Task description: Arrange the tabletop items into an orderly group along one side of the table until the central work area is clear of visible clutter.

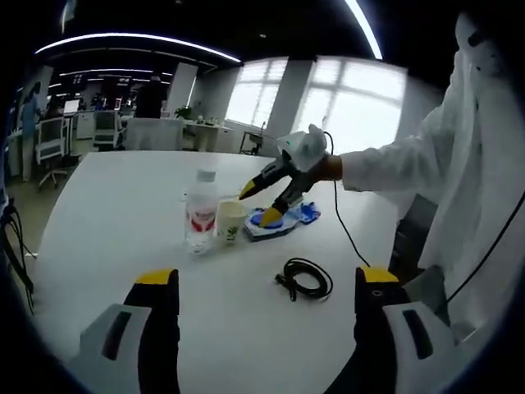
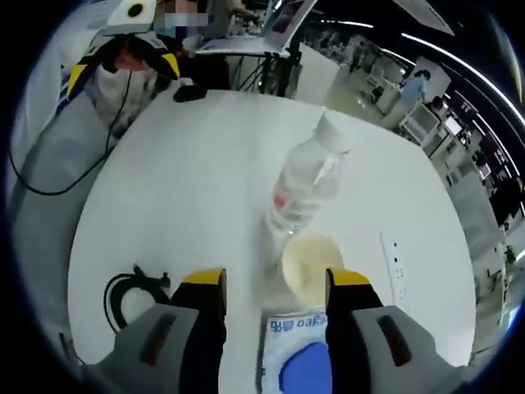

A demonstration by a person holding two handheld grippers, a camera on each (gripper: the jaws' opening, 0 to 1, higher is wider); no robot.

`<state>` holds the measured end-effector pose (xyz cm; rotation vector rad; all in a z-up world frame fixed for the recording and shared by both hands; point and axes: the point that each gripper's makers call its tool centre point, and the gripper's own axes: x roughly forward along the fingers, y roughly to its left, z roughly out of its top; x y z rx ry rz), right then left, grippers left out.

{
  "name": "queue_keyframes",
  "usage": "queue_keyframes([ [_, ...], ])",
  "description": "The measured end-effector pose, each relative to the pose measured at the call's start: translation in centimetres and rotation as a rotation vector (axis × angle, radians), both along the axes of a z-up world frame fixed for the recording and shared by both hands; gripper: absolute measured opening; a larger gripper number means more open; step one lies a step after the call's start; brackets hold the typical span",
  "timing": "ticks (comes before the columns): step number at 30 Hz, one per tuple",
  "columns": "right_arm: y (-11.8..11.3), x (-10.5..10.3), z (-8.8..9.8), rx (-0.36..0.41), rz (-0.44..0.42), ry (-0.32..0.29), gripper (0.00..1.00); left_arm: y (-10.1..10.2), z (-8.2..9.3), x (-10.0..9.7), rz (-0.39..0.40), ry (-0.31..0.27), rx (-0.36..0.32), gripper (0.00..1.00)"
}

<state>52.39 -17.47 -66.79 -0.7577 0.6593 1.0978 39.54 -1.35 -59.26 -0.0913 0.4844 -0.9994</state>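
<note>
On the white round table (image 1: 123, 205) stand a clear water bottle (image 1: 201, 213) with a red label and a paper cup (image 1: 231, 222), side by side. Just right of them lies a blue-and-white packet (image 1: 287, 222). My right gripper (image 1: 259, 203), held by a gloved hand, hovers open over that packet with one yellow tip down at it. In the right gripper view the right gripper (image 2: 276, 283) is open, the packet (image 2: 299, 361) lies between its jaws, and the cup (image 2: 310, 263) and bottle (image 2: 308, 185) are just beyond. My left gripper (image 1: 267, 279) is open and holds nothing.
A coiled black cable (image 1: 305, 277) lies on the table near my left gripper; the cable (image 2: 131, 295) sits left of the right jaws. A small black object (image 2: 189, 92) rests at the far edge, by the left gripper (image 2: 123, 70). A socket panel (image 2: 392, 267) sits in the tabletop.
</note>
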Motion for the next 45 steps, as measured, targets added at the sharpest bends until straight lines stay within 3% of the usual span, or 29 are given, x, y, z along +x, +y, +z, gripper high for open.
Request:
queue_keyframes([
  [11,-0.5,-0.9,1.8,0.103,-0.103,0.003,0.54,-0.5,0.6,0.0,-0.026,-0.01,0.013,0.91],
  [30,-2.7,-4.8,3.6,0.227,-0.262,0.002,0.57,-2.6,1.8,-0.7,-0.097,-0.036,0.031,0.9],
  [45,-5.0,-8.9,3.3,0.286,-0.399,0.01,0.57,-4.9,2.6,-1.8,-0.177,-0.052,0.036,0.9],
])
